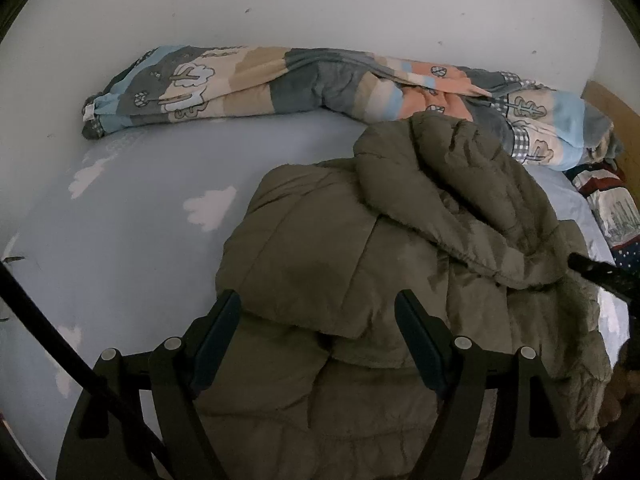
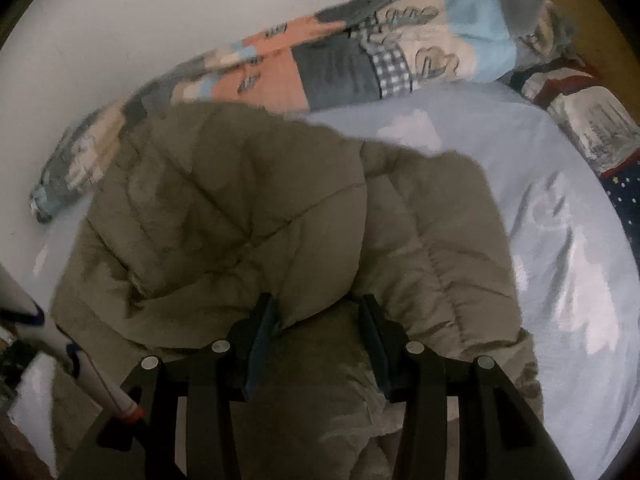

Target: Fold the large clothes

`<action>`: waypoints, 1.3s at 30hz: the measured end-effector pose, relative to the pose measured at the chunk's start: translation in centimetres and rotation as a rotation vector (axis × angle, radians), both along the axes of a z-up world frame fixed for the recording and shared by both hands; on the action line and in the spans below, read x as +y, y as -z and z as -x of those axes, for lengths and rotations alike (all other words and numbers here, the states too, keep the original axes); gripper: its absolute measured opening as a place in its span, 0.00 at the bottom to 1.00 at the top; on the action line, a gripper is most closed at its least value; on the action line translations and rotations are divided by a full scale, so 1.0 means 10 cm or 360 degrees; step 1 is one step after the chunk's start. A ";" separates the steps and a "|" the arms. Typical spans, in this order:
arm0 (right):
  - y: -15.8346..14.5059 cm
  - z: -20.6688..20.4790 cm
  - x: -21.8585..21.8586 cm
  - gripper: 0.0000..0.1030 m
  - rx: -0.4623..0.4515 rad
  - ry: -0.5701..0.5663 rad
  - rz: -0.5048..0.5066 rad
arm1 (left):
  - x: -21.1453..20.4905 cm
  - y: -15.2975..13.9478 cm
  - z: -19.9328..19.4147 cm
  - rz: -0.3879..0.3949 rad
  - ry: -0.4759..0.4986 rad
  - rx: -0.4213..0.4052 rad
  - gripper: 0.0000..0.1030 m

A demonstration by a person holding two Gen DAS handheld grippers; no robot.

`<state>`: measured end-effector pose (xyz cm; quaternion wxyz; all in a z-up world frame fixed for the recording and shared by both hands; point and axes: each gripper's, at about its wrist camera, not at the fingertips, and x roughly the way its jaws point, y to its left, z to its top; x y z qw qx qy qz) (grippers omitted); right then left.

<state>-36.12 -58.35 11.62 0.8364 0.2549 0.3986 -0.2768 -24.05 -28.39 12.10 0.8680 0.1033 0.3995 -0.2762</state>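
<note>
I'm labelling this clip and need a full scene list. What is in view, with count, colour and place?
Puffer jacket: one, olive green, quilted, crumpled on the bed near both grippers.
Bed sheet: one, pale blue with white cloud shapes, under the jacket.
Patchwork quilt: one, blue, grey, beige and peach with tree prints, rolled along the wall.
Pillow: one, white and dark red with a printed scene, far right corner of the bed.
Starred fabric: one, navy with white dots, right edge, beside the pillow.
Wall: white, behind the bed.
Left gripper: one, black, open, over the jacket's near part.
Right gripper: one, black, open, fingers either side of a jacket fold.
</note>
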 end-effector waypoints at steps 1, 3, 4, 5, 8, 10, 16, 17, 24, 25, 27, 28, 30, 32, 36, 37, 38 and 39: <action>-0.06 0.03 0.00 0.46 -0.0033 0.0003 -0.0003 | 0.00 -0.03 0.01 0.0005 0.0004 -0.0019 0.76; -0.21 0.10 0.01 0.46 -0.0087 0.0018 0.0014 | -0.01 -0.08 0.03 0.0018 0.0022 -0.0038 0.76; -0.27 0.14 0.02 0.46 -0.0116 0.0028 0.0023 | -0.02 -0.11 0.02 0.0036 0.0021 -0.0033 0.76; -0.31 0.17 0.03 0.47 -0.0136 0.0032 0.0019 | -0.03 -0.13 0.01 0.0056 0.0020 -0.0021 0.76; -0.41 0.24 0.04 0.48 -0.0168 0.0038 0.0000 | -0.18 -0.21 -0.07 0.0058 0.0018 -0.0035 0.76; -0.45 0.30 0.05 0.50 -0.0198 0.0063 -0.0003 | -0.34 -0.28 -0.16 0.0079 0.0036 -0.0034 0.76; -0.37 0.37 0.02 0.50 -0.0199 0.0079 -0.0050 | -0.84 -0.14 -0.40 0.0006 0.0102 -0.0006 0.76; -0.34 0.37 0.01 0.50 -0.0196 0.0074 -0.0059 | -0.91 -0.06 -0.43 -0.0027 0.0111 0.0008 0.76; -0.01 0.09 0.03 0.50 -0.0072 0.0000 -0.0066 | -1.11 0.52 -0.57 -0.0339 0.0079 0.0038 0.77; 0.04 0.06 0.04 0.50 -0.0041 -0.0004 -0.0064 | -1.12 0.50 -0.55 -0.0352 0.0083 0.0024 0.77; 0.11 0.02 0.06 0.50 0.0008 -0.0014 -0.0049 | -1.08 0.38 -0.49 -0.0324 0.0094 0.0032 0.76; 0.09 0.02 0.07 0.50 0.0013 -0.0018 -0.0040 | -1.03 0.33 -0.46 -0.0285 0.0089 0.0038 0.76; -0.04 0.08 0.05 0.50 -0.0038 -0.0011 -0.0060 | -0.87 0.15 -0.35 -0.0195 0.0089 0.0047 0.76; -0.21 0.19 0.05 0.50 -0.0114 0.0017 -0.0065 | -0.72 0.01 -0.19 -0.0154 0.0099 0.0023 0.76; -0.57 0.44 0.17 0.50 -0.0189 0.0044 -0.0019 | -0.38 -0.22 0.20 -0.0159 0.0147 -0.0066 0.76; -0.63 0.50 0.23 0.50 -0.0204 0.0045 -0.0020 | -0.28 -0.27 0.30 -0.0156 0.0157 -0.0082 0.76; -0.68 0.59 0.29 0.50 -0.0221 0.0049 -0.0022 | -0.18 -0.30 0.41 -0.0158 0.0166 -0.0088 0.76; -0.73 0.69 0.36 0.50 -0.0237 0.0058 -0.0027 | -0.09 -0.33 0.49 -0.0157 0.0173 -0.0089 0.76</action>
